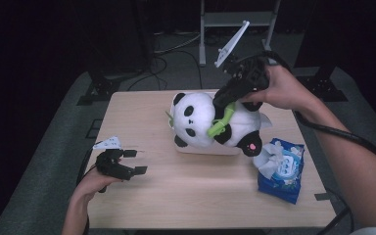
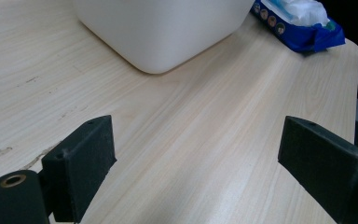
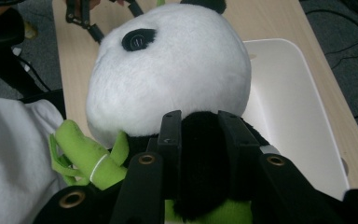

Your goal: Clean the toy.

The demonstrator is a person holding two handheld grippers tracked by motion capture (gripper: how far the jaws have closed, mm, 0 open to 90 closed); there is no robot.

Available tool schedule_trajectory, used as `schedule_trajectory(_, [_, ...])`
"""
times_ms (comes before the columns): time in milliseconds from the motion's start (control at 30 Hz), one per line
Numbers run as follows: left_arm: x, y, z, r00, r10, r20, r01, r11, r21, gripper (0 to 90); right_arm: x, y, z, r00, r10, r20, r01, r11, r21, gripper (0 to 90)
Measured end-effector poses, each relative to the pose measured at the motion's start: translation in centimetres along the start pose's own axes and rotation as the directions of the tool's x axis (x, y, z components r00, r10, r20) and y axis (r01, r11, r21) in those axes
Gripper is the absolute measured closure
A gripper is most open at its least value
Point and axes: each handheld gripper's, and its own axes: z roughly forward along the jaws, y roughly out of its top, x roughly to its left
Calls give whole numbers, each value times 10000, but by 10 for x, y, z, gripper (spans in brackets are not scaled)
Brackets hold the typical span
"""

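Gripping the panda plush (image 1: 200, 120) over the white bin (image 3: 289, 107), we pinch its black arm.

Nearest us, our left gripper (image 1: 129, 161) rests spread wide on the table (image 1: 186, 196), holding nothing. The blue wipes pack (image 1: 283, 171) shows no print we can read. Farther off, our right gripper (image 1: 227, 100) clamps the panda.

Black-and-white panda toy (image 3: 177, 70) of soft fuzzy plush, green felt-like bamboo sprig (image 3: 86, 156), smooth matt white plastic tub (image 3: 293, 116), pale wood-grain laminate table (image 2: 205, 140), glossy blue plastic wipes pack (image 1: 283, 171), matt black foam-faced gripper pads (image 2: 86, 161).
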Motion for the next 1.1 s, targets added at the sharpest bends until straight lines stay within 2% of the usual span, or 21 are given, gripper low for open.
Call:
schedule_trajectory(167, [0, 0, 1, 10000, -29, -22, 29, 10000, 8, 95, -20, 2, 3, 9998, 187, -58, -187, 9998, -46, 715])
schedule_trajectory(500, [2, -2, 1, 9999, -113, -28, 113, 9999, 66, 95, -58, 3, 23, 9980, 625, -10, -625, 9980, 65, 720])
schedule_trajectory(833, [4, -2, 1, 9999, -91, -88, 92, 9999, 113, 95, -86, 7, 44, 9961, 877, 123, -881, 9955, 358, 721])
schedule_trajectory(1100, [5, -3, -1, 9998, -147, -115, 148, 9999, 66, 95, -100, 1, 69, 9940, 1083, 141, -1089, 9923, 591, 722])
